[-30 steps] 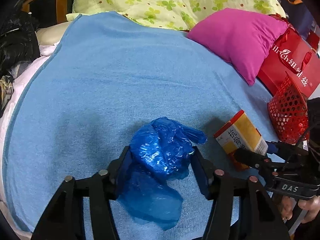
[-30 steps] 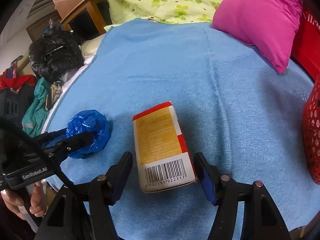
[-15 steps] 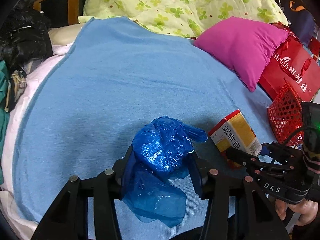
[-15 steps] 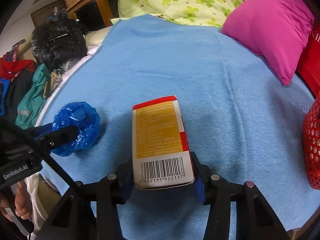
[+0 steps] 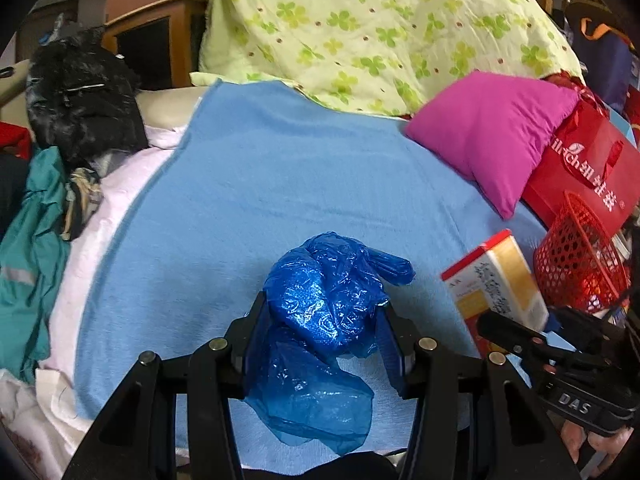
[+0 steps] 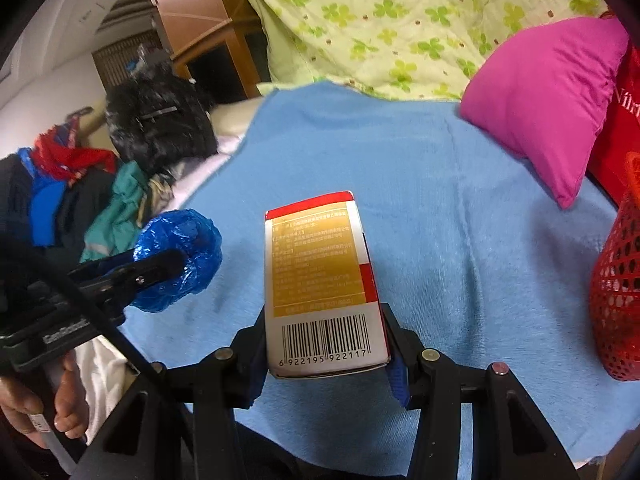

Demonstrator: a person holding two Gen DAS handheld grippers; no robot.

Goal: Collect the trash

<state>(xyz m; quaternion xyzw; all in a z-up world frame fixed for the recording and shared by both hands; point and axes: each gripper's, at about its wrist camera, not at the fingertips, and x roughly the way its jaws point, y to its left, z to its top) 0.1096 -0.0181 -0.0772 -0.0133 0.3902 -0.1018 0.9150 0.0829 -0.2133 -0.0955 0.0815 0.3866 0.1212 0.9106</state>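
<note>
Collecting trash from a bed covered by a blue blanket (image 5: pixel 280 184). The left gripper (image 5: pixel 322 344) is pinched on a crumpled blue bag (image 5: pixel 324 300); its 2 pads press into the wad from either side, and a loose flap hangs below and toward the camera. In the right view the same bag (image 6: pixel 180 256) appears raised off the blanket, just left of the box. The right gripper (image 6: pixel 326 350) is clamped across the barcode end of a carton box (image 6: pixel 320 272), its jaws bearing on the 2 long side walls; the far, red-edged end juts forward unsupported. Whether the box rests on the blanket or is clear of it cannot be told.

Handling, by judgement: the bag is thin film, very light, soft and slippery, so a grip through the bunched middle is safer than one on a trailing edge, which may slide out or tear. The box is light and fairly stiff, but thin card may dent under a hard squeeze; held at 1 end, it may pivot downward. A red mesh basket (image 5: pixel 580 264) stands at the right edge of the blanket, beside a red paper bag (image 5: pixel 588 168) and a pink pillow (image 5: pixel 492 136), and seems the likely receptacle.
</note>
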